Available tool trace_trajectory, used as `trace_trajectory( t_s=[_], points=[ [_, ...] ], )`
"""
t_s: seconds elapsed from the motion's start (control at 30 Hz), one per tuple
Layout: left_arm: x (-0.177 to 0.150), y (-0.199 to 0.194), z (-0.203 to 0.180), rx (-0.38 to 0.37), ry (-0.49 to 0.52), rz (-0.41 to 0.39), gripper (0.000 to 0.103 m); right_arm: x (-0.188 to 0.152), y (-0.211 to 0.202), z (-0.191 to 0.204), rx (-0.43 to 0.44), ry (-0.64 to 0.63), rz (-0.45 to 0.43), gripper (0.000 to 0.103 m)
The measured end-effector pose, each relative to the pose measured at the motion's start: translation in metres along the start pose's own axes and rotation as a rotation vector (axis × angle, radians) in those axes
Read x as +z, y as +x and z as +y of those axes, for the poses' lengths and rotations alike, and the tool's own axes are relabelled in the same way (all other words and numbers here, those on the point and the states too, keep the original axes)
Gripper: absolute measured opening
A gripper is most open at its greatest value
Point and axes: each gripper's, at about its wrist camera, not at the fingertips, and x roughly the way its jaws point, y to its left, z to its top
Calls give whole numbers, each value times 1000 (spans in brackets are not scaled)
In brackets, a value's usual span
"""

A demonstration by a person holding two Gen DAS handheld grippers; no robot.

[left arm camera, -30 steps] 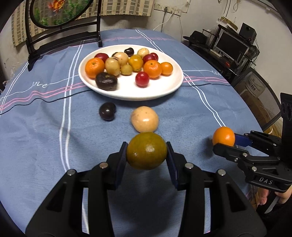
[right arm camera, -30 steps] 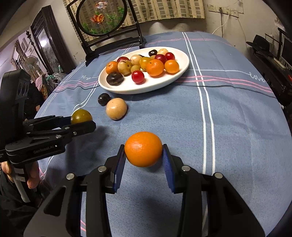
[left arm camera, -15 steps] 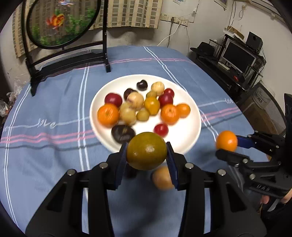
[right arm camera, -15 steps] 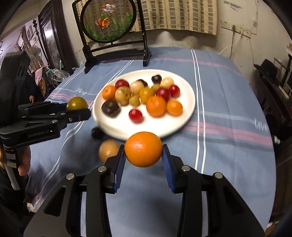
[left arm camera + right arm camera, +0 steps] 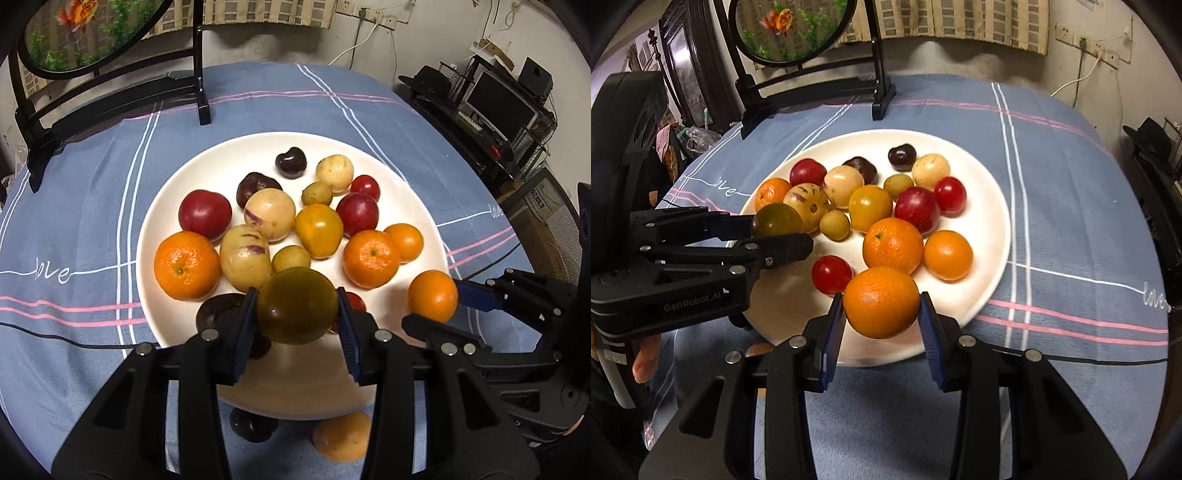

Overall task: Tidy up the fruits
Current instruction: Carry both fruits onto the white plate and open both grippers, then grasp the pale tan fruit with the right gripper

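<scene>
A white plate [image 5: 402,192] [image 5: 990,221] holds several fruits: oranges, red plums, pale melons, dark ones. My left gripper [image 5: 297,312] is shut on a green-brown citrus [image 5: 297,306] and holds it above the plate's near edge; it also shows in the right wrist view [image 5: 777,230]. My right gripper [image 5: 881,308] is shut on an orange [image 5: 881,302] above the plate's near rim; the orange shows in the left wrist view [image 5: 433,295]. A dark fruit [image 5: 253,424] and a tan fruit [image 5: 341,435] lie on the cloth in front of the plate.
The round table has a blue cloth [image 5: 92,221] with white and pink stripes. A black stand with a round painted panel [image 5: 798,29] stands at the table's far side. A desk with a monitor [image 5: 498,103] is off to the right.
Both grippers have moved forward with their fruits, from in front of the plate to above its near edge. The two loose fruits on the cloth now lie under and behind the fingers.
</scene>
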Motion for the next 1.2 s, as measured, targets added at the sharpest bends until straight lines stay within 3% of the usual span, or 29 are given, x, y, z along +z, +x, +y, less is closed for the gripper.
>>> trace_trajectory(
  t_s=[0.17,0.2,0.23,0.27,0.3,0.5,0.67,0.83,0.97,1.2],
  points=[
    [1,7,2,20,-2,11,43,2,2,-2,-3,8,-19,41],
    [3,7,3,27,-5,8,45,3,1,-3,-8,11,-29,47],
    [4,7,3,28,-8,4,50,4,0,-3,-19,12,-39,53],
    [6,4,4,23,-13,-3,63,5,-2,-3,-32,14,-50,65],
    [7,-1,5,17,-22,-14,70,5,-7,-3,-41,15,-60,66],
    [-14,-68,17,30,-44,-127,87,-8,-54,-2,-61,38,-110,66],
    [-66,-107,32,54,-89,-184,90,-50,-94,11,-41,78,-146,68],
    [-119,-110,46,70,-139,-136,90,-80,-104,22,-35,126,-140,68],
    [-143,-110,56,85,-164,-107,90,-85,-103,33,-37,127,-121,68],
    [-161,-126,68,82,-186,-148,90,-85,-77,71,12,90,-67,68]
  ],
)
